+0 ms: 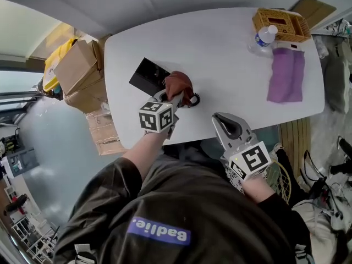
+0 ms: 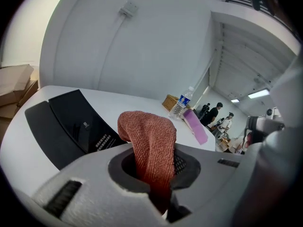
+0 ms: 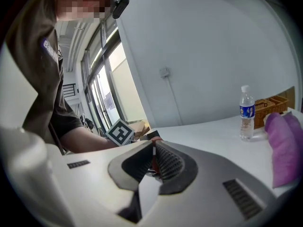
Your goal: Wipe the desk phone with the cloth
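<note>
Lying at the left of the white table [image 1: 220, 54], the black desk phone [image 1: 147, 75] has the rust-red cloth [image 1: 179, 86] bunched just beside it, pinched in the left gripper's [image 2: 156, 174] jaws. The right gripper [image 3: 154, 150] hangs at the near edge, jaws together on nothing. At the far right corner a wicker basket [image 1: 263, 16] holds something tan that is too small to tell, with a water bottle [image 1: 265, 37] and a purple cloth [image 1: 286, 75] beside it.

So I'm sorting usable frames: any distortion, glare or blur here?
Head view: bowed at the edges, table evenly lit, no glare. Left gripper view: fisheye, dark corners, cloth sharp, faint sheen on the desk phone. Right gripper view: dark rim, bright windows, mosaic patch top left.
</note>
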Action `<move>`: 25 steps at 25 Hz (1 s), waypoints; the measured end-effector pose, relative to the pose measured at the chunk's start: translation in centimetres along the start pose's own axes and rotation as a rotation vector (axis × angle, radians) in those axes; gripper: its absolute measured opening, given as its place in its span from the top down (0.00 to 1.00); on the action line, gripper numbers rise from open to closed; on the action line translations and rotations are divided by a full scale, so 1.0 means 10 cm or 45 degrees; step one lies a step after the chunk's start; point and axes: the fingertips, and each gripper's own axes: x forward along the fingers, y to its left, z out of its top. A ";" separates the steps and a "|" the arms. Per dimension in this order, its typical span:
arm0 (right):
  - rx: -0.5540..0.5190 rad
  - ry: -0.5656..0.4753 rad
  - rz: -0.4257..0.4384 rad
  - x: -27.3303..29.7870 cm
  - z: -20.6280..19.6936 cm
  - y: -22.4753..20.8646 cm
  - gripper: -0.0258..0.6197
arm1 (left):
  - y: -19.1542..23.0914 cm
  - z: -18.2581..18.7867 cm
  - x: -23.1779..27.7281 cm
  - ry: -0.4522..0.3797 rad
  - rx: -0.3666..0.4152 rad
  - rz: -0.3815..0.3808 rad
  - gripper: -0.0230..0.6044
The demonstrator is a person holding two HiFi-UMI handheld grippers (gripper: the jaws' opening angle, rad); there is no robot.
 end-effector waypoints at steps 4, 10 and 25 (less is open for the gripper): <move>-0.019 0.001 0.002 -0.04 0.00 0.09 0.90 | -0.16 -0.08 -0.10 -0.009 -0.003 -0.038 0.88; -0.074 -0.030 0.020 -0.05 0.15 0.46 0.90 | -0.47 0.08 -0.61 -0.108 0.099 -0.133 0.88; -0.155 -0.064 0.051 0.06 0.24 2.03 0.90 | -0.67 0.07 -2.60 -0.323 0.305 -0.299 0.88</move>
